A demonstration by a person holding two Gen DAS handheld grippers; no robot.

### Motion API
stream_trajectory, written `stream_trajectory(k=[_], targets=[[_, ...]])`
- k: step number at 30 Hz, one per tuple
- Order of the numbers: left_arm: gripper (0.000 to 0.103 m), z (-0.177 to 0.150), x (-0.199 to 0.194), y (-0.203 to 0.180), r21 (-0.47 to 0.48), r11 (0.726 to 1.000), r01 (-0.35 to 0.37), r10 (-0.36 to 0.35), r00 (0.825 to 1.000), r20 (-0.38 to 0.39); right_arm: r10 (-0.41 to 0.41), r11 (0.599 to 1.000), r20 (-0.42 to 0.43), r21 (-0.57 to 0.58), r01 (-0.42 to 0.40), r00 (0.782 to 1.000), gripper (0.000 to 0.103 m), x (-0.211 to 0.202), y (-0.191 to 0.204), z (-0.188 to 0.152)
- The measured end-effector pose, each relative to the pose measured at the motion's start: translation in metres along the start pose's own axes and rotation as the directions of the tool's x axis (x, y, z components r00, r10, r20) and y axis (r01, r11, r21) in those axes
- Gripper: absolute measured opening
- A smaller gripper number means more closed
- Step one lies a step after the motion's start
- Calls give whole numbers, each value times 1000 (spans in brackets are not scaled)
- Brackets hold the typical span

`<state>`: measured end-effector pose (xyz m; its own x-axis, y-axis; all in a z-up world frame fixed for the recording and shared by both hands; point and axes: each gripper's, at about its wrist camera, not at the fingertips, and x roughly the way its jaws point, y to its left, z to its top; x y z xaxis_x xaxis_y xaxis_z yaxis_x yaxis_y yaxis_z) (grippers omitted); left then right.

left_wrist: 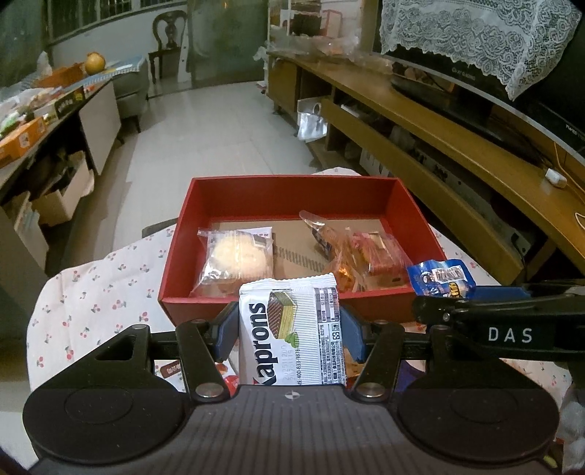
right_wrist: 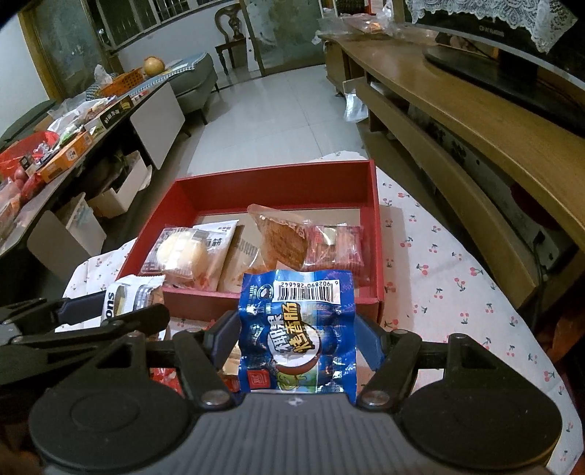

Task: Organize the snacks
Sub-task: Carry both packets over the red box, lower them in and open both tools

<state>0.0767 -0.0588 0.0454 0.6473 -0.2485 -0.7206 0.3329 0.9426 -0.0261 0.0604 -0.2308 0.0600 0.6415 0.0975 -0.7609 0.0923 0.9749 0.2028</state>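
left tongs (left_wrist: 289,330) grip wafer pack (left_wrist: 292,332); right tongs (right_wrist: 297,338) — blue packet (right_wrist: 297,329)

White wafer packet (left_wrist: 292,329) and blue snack packet (right_wrist: 298,332) held upright before the red box (left_wrist: 175,234) holding wrapped snacks.

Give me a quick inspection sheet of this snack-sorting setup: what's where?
Surface: cherry-print tablecloth over the table.
Job's things: red box holding a round cake packet, an orange snack packet and a red packet; white wafer packet; blue snack packet.
Clutter: more wrappers lie under the grippers, partly hidden.
Grippers: left gripper shut on the white wafer packet; right gripper shut on the blue snack packet; both short of the box.
Cables: thin cable on the TV bench.
Surroundings: TV bench, side table of boxes, chair.
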Motion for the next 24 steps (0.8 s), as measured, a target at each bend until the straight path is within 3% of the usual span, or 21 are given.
stream_trajectory(k=[24], targets=[[64,-2,7,-1,-7,1000,11,-11,999,-30,-12,1000,-1,8,12,1000,74,4,-2,2]])
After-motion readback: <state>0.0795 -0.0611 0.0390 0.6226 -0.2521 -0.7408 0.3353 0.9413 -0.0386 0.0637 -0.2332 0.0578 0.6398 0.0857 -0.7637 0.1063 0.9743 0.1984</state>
